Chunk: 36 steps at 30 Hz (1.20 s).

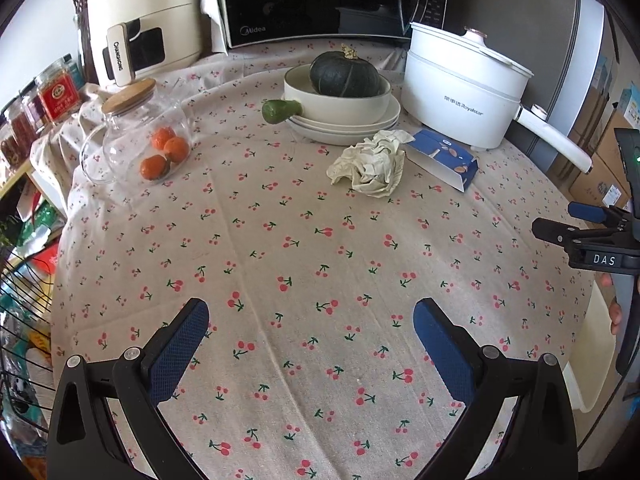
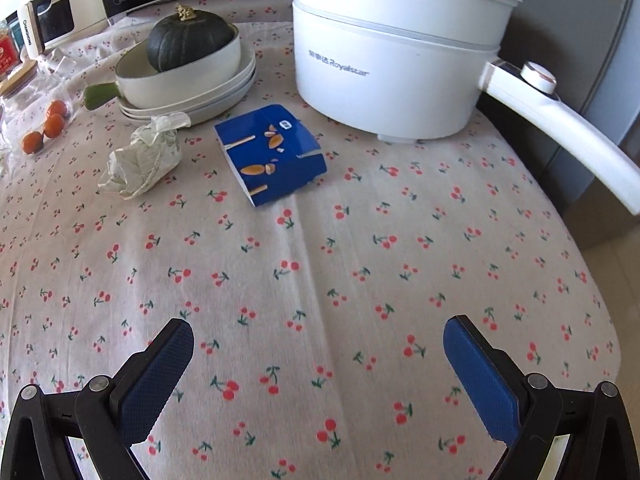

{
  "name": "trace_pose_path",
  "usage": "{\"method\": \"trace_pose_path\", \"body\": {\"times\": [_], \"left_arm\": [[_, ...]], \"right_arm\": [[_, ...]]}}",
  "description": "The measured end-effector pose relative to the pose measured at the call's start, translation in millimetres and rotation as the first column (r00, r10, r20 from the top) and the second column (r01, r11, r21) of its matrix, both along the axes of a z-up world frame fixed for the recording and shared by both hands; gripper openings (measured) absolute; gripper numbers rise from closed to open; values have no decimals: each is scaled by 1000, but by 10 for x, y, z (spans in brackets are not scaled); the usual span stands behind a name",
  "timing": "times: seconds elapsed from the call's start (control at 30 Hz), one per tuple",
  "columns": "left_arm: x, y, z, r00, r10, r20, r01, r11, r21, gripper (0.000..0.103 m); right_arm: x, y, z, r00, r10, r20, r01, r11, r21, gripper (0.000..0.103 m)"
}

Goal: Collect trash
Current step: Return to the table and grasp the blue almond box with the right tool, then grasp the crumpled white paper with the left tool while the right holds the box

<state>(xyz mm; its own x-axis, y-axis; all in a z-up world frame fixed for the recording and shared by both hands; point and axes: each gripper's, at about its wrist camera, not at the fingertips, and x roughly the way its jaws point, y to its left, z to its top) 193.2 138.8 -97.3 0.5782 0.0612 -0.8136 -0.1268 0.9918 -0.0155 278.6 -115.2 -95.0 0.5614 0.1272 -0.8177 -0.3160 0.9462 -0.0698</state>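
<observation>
A: While both pieces of trash lie on the counter, I'd judge the collecting hasn't started. The crumpled paper wad and the blue snack box sit near each other, apart, in front of the stacked dishes.

B: And the grippers?

A: The left gripper stands wide with only cherry-print cloth between its pads. The right gripper is wide too, nothing between its pads. Both hang over bare cloth, well short of the trash.

B: So everything is left to do.

A: As far as I can see, yes: two pickups and a drop. No bin is clearly in view, though a wire basket shows at the left edge of the left view; I can't tell if it's meant for this.

B: What's around the trash?

A: The box lies just in front of the white electric pot, whose long handle juts out on the right. The bowl with a dark green squash is just behind the wad. A glass jar with small oranges stands off to the left.

B: Any obstacles?

A: The approach across the cloth looks open. The pot handle could catch the right gripper on a wide swing.
</observation>
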Motion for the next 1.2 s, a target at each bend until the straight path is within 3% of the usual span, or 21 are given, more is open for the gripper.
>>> {"method": "trace_pose_path", "body": {"times": [0.17,0.33,0.63,0.67,0.83,0.93,1.2], "left_arm": [[123,41,-93,1000,18,-17,-19,999,-33,103],[202,14,-145,1000,9,-19,-10,1000,-4,103],[423,63,-254,999,22,-39,-24,998,-50,103],[462,62,-242,999,15,-34,-17,998,-62,103],[723,-7,-221,998,-57,-9,56,997,-46,103],[897,-52,-260,996,-88,0,88,996,-28,103],[1441,-48,-356,991,-118,64,124,987,-99,102]], "right_arm": [[417,170,-79,997,72,23,-73,997,12,102],[765,299,-244,993,118,16,-119,993,4,102],[1069,514,-446,988,155,22,-155,988,-5,102],[1088,539,-458,987,161,22,-161,987,-3,100],[1127,600,-504,986,167,18,-167,986,-11,74],[1122,578,-515,985,170,16,-170,985,-6,73],[894,269,-358,986,163,42,-164,986,18,72]]}}
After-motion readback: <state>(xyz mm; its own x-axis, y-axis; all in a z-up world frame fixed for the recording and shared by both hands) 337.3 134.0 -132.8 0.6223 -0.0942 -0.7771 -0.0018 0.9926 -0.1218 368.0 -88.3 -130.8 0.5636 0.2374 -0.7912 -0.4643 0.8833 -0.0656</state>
